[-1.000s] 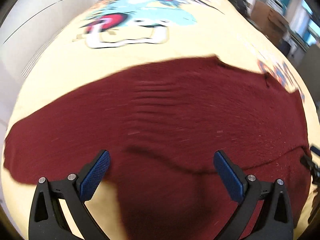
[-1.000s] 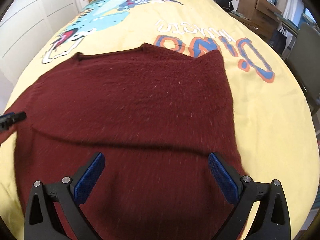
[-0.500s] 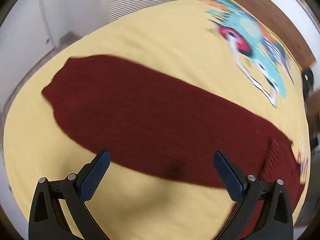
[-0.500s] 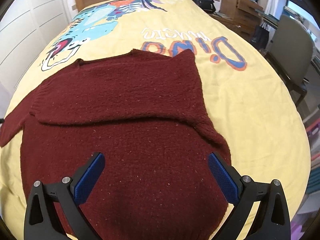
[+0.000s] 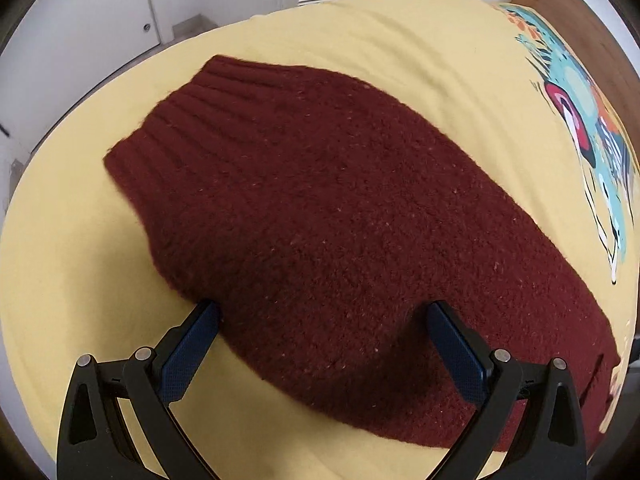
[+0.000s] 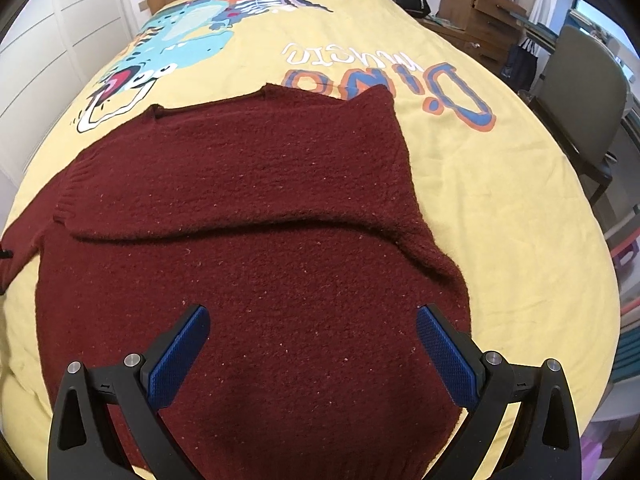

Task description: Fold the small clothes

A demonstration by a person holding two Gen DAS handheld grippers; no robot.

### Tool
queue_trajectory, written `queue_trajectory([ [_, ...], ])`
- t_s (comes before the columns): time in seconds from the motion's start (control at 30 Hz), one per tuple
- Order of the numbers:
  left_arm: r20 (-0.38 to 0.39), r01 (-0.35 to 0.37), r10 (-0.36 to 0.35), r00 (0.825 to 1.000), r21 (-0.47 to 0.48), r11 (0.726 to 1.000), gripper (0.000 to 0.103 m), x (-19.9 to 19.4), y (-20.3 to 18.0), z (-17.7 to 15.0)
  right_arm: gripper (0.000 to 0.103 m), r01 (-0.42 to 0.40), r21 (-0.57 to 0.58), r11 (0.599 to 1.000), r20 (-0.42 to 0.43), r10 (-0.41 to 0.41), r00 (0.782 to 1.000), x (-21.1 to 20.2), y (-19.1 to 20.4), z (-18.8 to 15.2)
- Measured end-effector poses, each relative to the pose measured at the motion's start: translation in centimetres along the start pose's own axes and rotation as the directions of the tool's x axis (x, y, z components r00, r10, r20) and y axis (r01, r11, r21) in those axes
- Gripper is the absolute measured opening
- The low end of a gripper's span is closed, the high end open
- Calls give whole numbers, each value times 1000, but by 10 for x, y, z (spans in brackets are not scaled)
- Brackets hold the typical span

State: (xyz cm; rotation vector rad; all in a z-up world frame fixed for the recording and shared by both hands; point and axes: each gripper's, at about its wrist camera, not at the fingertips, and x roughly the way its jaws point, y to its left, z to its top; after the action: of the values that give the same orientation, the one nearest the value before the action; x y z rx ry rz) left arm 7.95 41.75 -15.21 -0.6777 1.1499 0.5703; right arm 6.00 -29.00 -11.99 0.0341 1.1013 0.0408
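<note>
Two spread grippers, left (image 5: 322, 316) and right (image 6: 308, 320), above a dark red sweater (image 6: 248, 248), one sleeve (image 5: 320, 184) folded across, on a yellow bedspread (image 6: 500, 200).

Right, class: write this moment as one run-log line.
step: left sleeve fold | sweater: right sleeve folded over | left gripper: open around left sleeve | right gripper: open above body

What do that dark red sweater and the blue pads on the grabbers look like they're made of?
The maroon sweater looks like a thick, fuzzy knit, probably wool or acrylic: matte nap, pale flecks, and a ribbed cuff on the sleeve. The blue pads seem to be rubber or soft plastic, judging by their fine dotted grip texture; the exact material is unclear.
</note>
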Motion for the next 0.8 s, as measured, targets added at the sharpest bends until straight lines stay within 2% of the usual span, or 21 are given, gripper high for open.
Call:
queue_trajectory([
  [0.07, 21, -11, 10, 1000, 40, 999, 74, 1, -4, -2, 103, 5, 1, 1000, 2, -5, 1000, -1, -1, 1],
  [0.13, 53, -32, 26, 998, 108, 994, 33, -5, -9, -5, 103, 9, 4, 1000, 4, -10, 1000, -1, -3, 1],
  [0.2, 57, 3, -12, 998, 151, 988, 15, -11, -14, -5, 103, 6, 10, 1000, 4, -6, 1000, 0, -4, 1],
  [0.3, 80, -4, -14, 997, 222, 975, 11, -27, -22, -9, 103, -14, 18, 1000, 2, 14, 1000, 1, -6, 3],
  [0.4, 88, 62, -85, 993, 238, 969, 11, -49, -29, -17, 103, -29, 18, 999, 10, 29, 1000, 1, -6, 7],
  [0.5, 95, 109, -141, 985, 284, 953, 11, -76, -53, -29, 103, -52, 16, 999, 22, 51, 998, -2, -8, 11],
  [0.63, 90, 165, -212, 973, 370, 914, 10, -104, -115, -44, 103, -76, 22, 997, 49, 75, 996, -6, -14, 18],
  [0.8, 67, 225, -291, 954, 477, 850, 10, -134, -191, -87, 103, -88, 22, 996, 75, 86, 993, -10, -25, 31],
])
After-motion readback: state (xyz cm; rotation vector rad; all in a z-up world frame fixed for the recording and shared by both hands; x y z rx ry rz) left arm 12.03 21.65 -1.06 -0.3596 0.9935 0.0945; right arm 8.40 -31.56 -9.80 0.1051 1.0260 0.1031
